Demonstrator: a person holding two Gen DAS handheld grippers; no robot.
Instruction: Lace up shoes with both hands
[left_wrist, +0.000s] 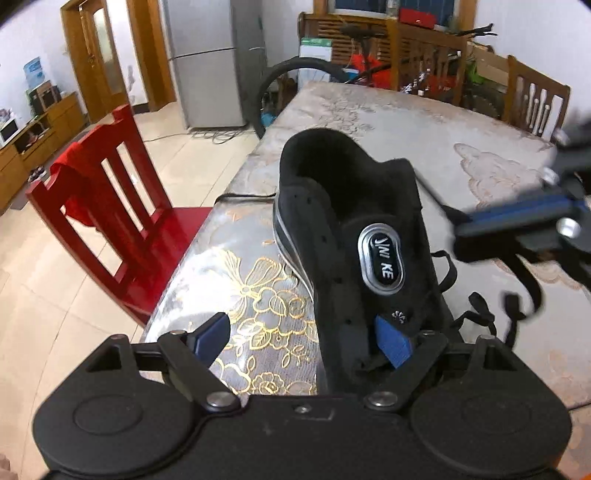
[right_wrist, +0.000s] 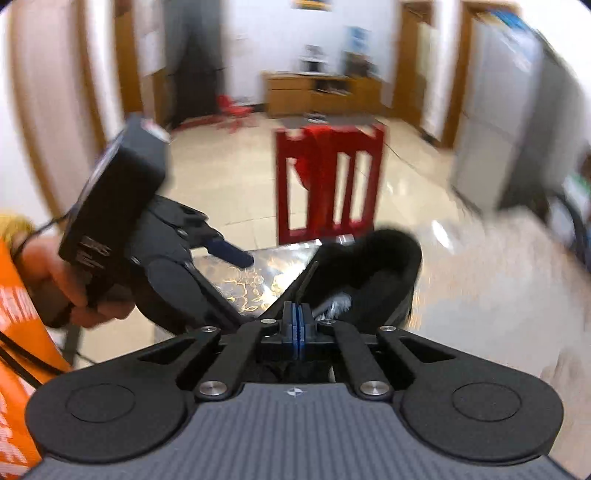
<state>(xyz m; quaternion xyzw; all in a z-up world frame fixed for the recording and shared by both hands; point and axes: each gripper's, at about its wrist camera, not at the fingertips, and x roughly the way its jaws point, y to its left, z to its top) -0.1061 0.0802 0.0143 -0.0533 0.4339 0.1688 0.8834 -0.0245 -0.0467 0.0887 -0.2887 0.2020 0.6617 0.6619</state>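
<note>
A black shoe (left_wrist: 332, 221) lies on the floral table cover (left_wrist: 236, 273) with its heel pointing away; its tongue carries an oval silver badge (left_wrist: 380, 258). My left gripper (left_wrist: 303, 341) is open wide astride the shoe's left wall: one blue pad (left_wrist: 393, 345) sits inside by the tongue, the other pad (left_wrist: 212, 338) hangs clear over the table. Blurred at the right, my right gripper (left_wrist: 465, 225) is level with the tongue. In the right wrist view its blue pads (right_wrist: 297, 325) are pressed together on a black shoelace (right_wrist: 306, 277) that runs to the shoe (right_wrist: 380, 266). Loose lace loops (left_wrist: 480, 317) lie beside the shoe.
A red chair (left_wrist: 110, 206) with a red cloth stands at the table's left edge, also seen across the table (right_wrist: 328, 184). A hand (right_wrist: 74, 291) and orange sleeve hold the left gripper. A fridge (left_wrist: 207, 62), a bicycle wheel (left_wrist: 273, 85) and a wooden chair (left_wrist: 535, 99) stand beyond the table.
</note>
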